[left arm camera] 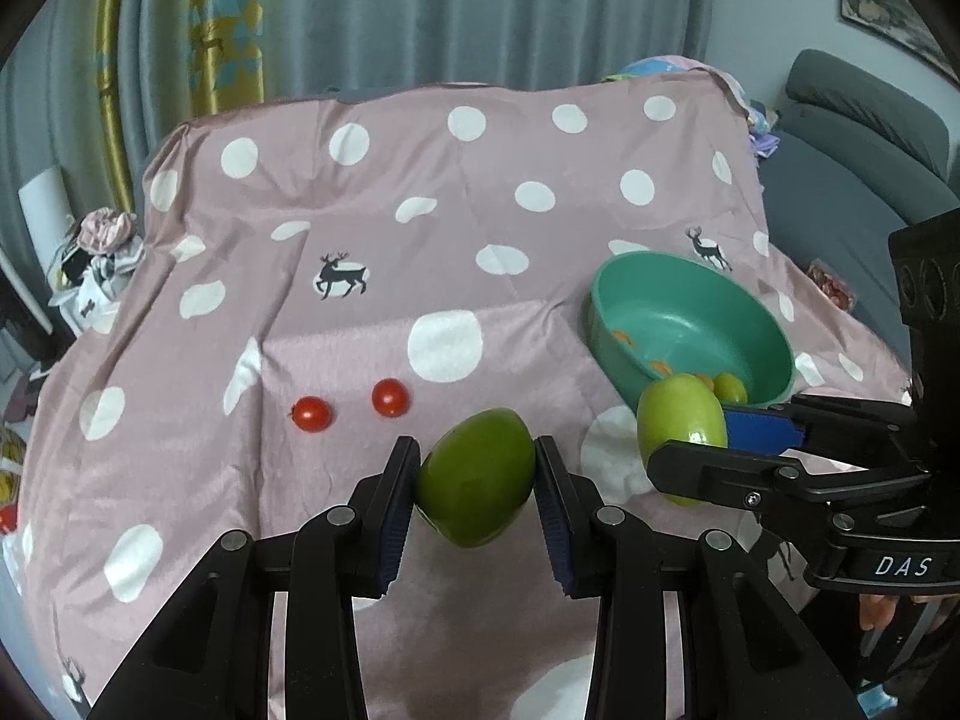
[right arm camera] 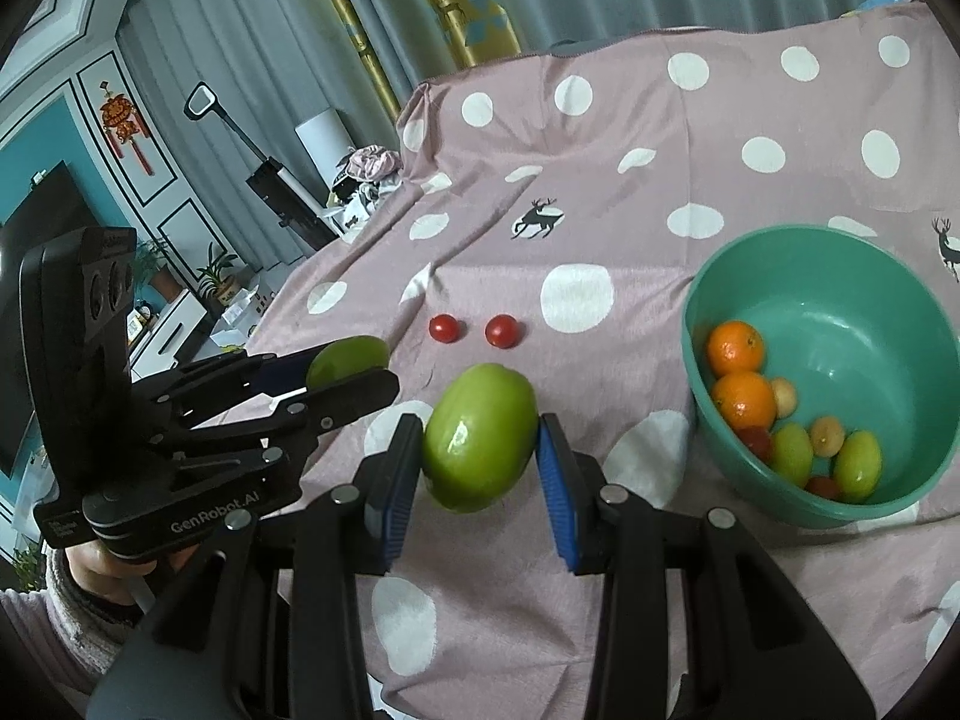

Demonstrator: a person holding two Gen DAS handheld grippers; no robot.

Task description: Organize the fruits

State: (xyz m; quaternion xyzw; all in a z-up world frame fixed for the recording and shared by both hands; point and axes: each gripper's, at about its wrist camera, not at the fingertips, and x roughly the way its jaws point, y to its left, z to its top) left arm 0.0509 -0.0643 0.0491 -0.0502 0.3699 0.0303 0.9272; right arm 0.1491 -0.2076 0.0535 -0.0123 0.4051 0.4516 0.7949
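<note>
My left gripper (left arm camera: 477, 459) is shut on a dark green oval fruit (left arm camera: 477, 480), held above the pink dotted cloth. In the right wrist view this left gripper (right arm camera: 354, 371) shows at the left with that fruit (right arm camera: 348, 359) in its jaws. My right gripper (right arm camera: 480, 441) is shut on a lighter green fruit (right arm camera: 480, 444). From the left wrist view the right gripper (left arm camera: 690, 438) and its fruit (left arm camera: 678, 423) hang just in front of the teal bowl (left arm camera: 618, 354). Two cherry tomatoes (left arm camera: 312, 414) (left arm camera: 390, 397) lie on the cloth beyond both grippers.
The teal bowl (right arm camera: 852, 324) at the right holds two oranges (right arm camera: 735, 348), small green and yellow fruits (right arm camera: 858, 462) and red tomatoes. The cloth (left arm camera: 420, 210) rises over something at the back. A grey sofa (left arm camera: 852, 180) stands right; a clothes pile (left arm camera: 102, 246) lies at left.
</note>
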